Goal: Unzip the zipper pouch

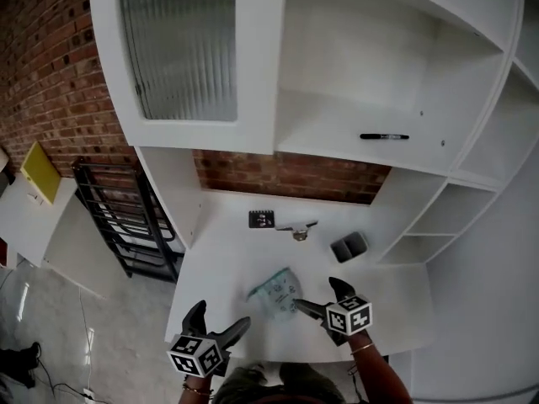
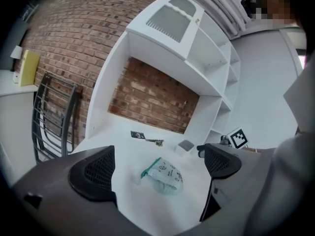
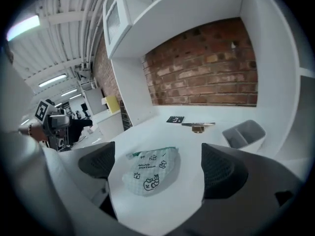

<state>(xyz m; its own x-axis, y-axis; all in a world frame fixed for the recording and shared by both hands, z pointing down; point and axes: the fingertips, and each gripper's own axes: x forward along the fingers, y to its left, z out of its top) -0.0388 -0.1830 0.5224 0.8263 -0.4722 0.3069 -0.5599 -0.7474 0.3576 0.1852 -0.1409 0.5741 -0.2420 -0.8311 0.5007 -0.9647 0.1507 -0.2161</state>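
A pale zipper pouch (image 1: 276,291) with a green zip edge and small black drawings lies flat on the white desk (image 1: 227,268). It shows again in the left gripper view as the pouch (image 2: 164,175) and in the right gripper view as the pouch (image 3: 150,169). My left gripper (image 1: 224,322) stands open near the desk's front edge, left of and short of the pouch. My right gripper (image 1: 318,297) is open too, just right of the pouch, apart from it. Nothing sits between either pair of jaws.
Further back on the desk lie a small black marker card (image 1: 262,219), a metal tool (image 1: 299,229) and a grey two-slot holder (image 1: 349,246). A black pen (image 1: 384,136) rests on the shelf above. A black wire rack (image 1: 126,213) stands to the left.
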